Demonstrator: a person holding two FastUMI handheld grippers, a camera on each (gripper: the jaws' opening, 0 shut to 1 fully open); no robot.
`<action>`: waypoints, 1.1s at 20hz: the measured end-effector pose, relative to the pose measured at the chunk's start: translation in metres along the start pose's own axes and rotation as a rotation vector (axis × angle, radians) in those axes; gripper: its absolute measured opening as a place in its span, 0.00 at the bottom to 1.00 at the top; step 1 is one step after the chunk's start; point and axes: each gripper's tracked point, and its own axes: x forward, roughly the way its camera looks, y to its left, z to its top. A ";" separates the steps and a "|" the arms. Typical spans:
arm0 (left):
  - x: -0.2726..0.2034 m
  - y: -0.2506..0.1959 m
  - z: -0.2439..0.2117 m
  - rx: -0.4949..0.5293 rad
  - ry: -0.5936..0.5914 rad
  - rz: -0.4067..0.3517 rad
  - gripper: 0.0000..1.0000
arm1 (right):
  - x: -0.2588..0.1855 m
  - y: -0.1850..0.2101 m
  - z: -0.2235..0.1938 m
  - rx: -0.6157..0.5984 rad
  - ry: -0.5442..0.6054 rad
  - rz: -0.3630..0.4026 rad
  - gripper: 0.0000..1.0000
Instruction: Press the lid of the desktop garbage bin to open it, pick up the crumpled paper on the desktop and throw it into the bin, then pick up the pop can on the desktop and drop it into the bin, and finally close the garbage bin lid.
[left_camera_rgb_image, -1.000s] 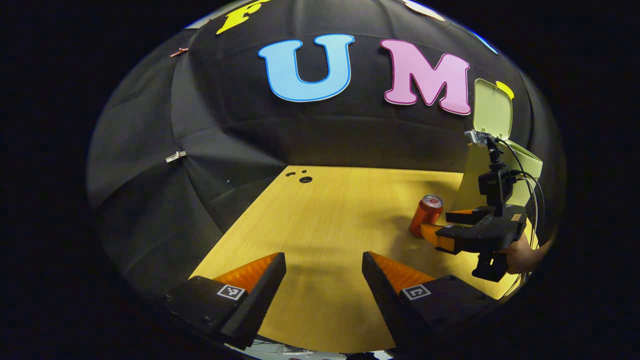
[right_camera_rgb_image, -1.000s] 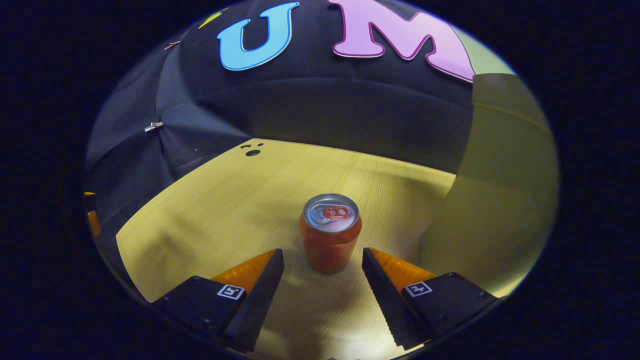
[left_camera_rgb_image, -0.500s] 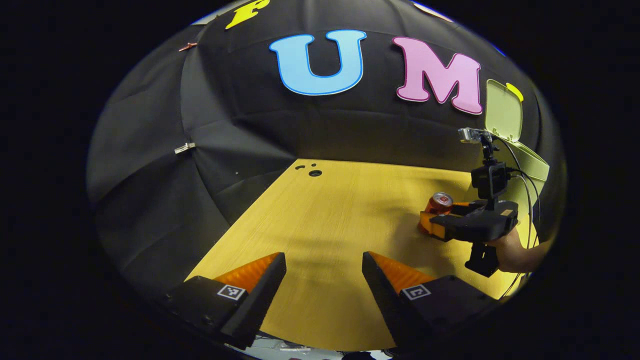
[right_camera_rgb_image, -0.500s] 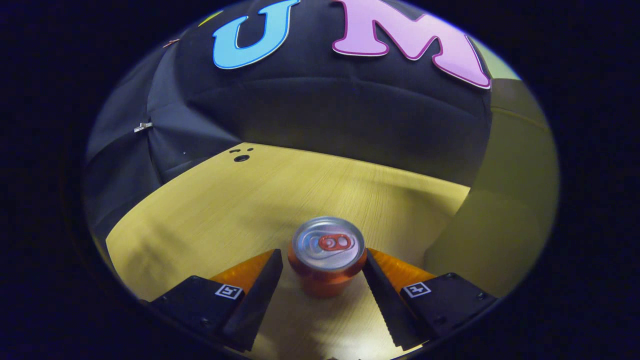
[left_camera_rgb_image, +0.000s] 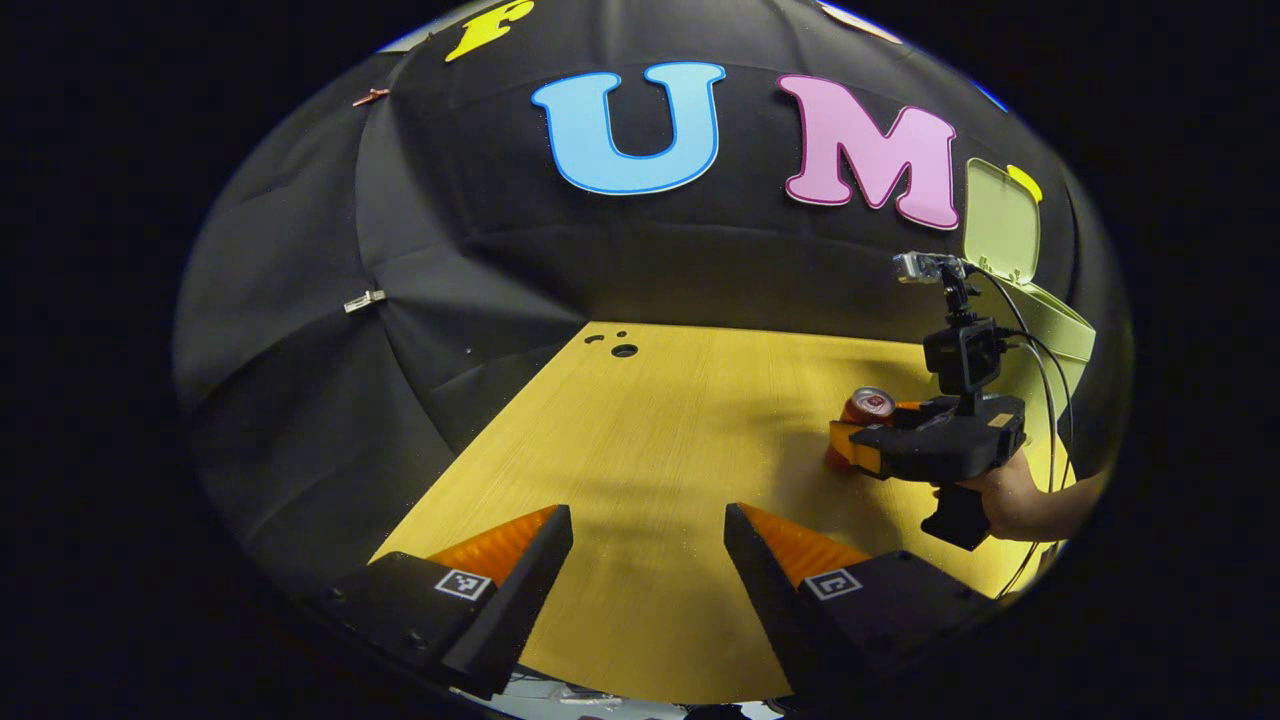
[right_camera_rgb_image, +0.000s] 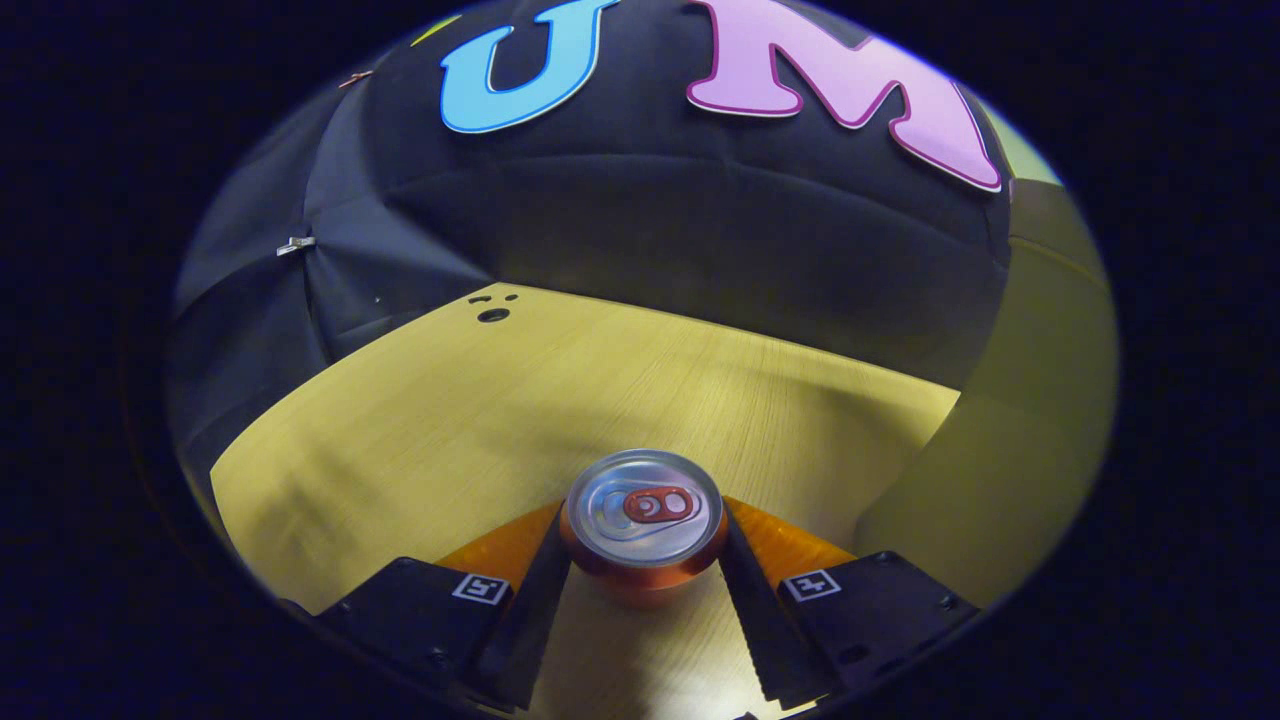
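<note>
An orange pop can (right_camera_rgb_image: 640, 500) with a silver top stands upright on the wooden table (right_camera_rgb_image: 500, 400), next to the pale green bin (right_camera_rgb_image: 1010, 450). My right gripper (right_camera_rgb_image: 642, 530) has a finger against each side of the can, shut on it. In the left gripper view the same can (left_camera_rgb_image: 868, 404) sits inside the right gripper (left_camera_rgb_image: 866, 428), held by a hand (left_camera_rgb_image: 1010, 495) in front of the bin (left_camera_rgb_image: 1055, 330), whose lid (left_camera_rgb_image: 1003, 222) stands upright and open. My left gripper (left_camera_rgb_image: 648, 513) hovers open over the table's near part with nothing between its fingers.
A few small round holes (left_camera_rgb_image: 624, 350) mark the table's far left corner. Black cloth walls close in the back and left. Cables (left_camera_rgb_image: 1045, 370) run from the right gripper past the bin. Bare tabletop (left_camera_rgb_image: 650, 430) stretches between the two grippers.
The right gripper slid forward around the can and its fingers closed onto its sides. The left gripper has barely moved and stays open.
</note>
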 end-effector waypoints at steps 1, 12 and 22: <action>-0.001 0.000 0.000 0.001 -0.004 -0.003 0.98 | -0.006 0.001 0.006 -0.004 -0.012 0.007 0.83; -0.015 -0.008 0.000 0.004 -0.061 -0.085 0.98 | -0.110 0.002 0.111 -0.024 -0.171 0.044 0.83; -0.007 -0.002 0.011 0.053 -0.127 -0.190 0.98 | -0.216 -0.046 0.234 -0.006 -0.374 -0.092 0.83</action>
